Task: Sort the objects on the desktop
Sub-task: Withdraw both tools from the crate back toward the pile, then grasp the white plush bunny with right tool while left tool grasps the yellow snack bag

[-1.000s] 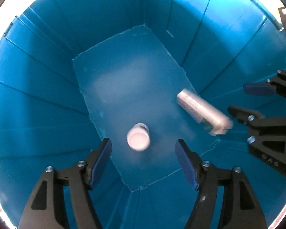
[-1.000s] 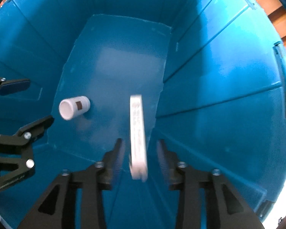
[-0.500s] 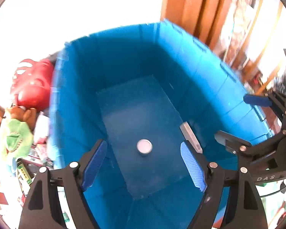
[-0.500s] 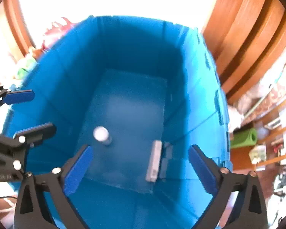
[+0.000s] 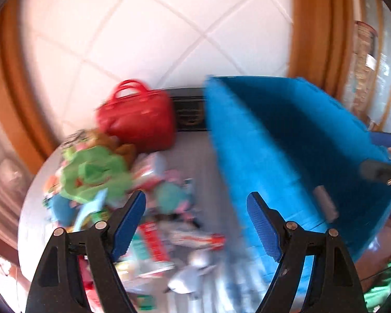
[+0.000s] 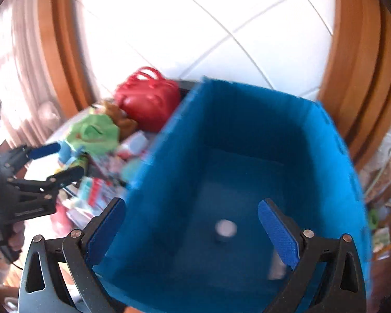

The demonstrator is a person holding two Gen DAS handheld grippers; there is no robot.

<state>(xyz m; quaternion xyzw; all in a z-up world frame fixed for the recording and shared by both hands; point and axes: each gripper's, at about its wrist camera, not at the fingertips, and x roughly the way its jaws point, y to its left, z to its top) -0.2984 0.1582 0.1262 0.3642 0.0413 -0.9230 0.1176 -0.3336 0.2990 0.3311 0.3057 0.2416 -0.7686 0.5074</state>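
Observation:
A deep blue bin (image 6: 325, 161) stands on the table's right side; it also shows in the left wrist view (image 5: 286, 140). Inside it stand a small white bottle (image 6: 225, 228) and a flat white box (image 6: 276, 268), the box also visible in the left wrist view (image 5: 325, 204). My right gripper (image 6: 193, 232) is open and empty above the bin's near edge. My left gripper (image 5: 195, 224) is open and empty, above the bin's left wall and a pile of mixed objects (image 5: 148, 224) on the table. The view is blurred.
A red handbag (image 5: 138, 120) stands at the back of the table, with a green plush toy (image 5: 93, 172) in front of it. Packets and small toys lie scattered left of the bin. A dark box (image 5: 189, 112) sits behind the bin. Tiled wall behind.
Both grippers have risen out of the bin, and stay open. The left one has swung left toward the pile. The bottle and box stay in the bin.

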